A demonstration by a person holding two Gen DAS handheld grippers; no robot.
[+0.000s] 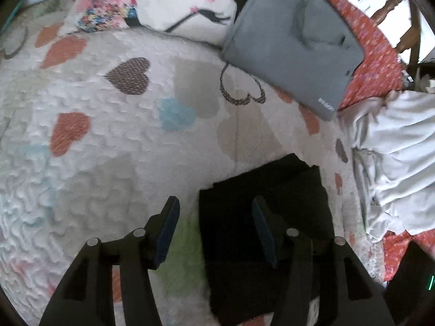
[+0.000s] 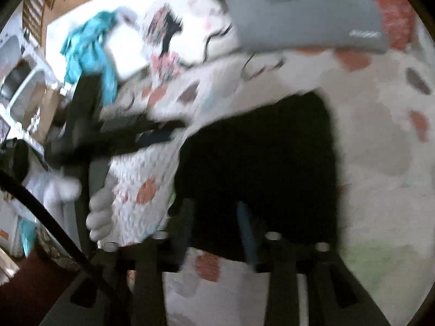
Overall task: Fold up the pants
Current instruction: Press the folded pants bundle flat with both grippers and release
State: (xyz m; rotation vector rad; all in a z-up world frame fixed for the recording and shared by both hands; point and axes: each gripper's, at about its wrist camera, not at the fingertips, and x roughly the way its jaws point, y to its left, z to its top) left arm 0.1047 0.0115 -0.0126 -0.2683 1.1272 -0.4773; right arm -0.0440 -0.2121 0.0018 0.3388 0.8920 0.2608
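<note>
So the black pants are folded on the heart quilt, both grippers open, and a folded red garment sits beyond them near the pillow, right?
Not quite: that folded garment is grey, not red, as the left wrist view shows. The rest holds: the black pants lie folded on the heart quilt, near the pillow, with the left gripper and right gripper open.

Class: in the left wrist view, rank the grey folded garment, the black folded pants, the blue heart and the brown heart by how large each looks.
1. grey folded garment and black folded pants: alike; pants are nearer and partly hidden, so unranked.
2. brown heart and blue heart: alike, unranked.
</note>
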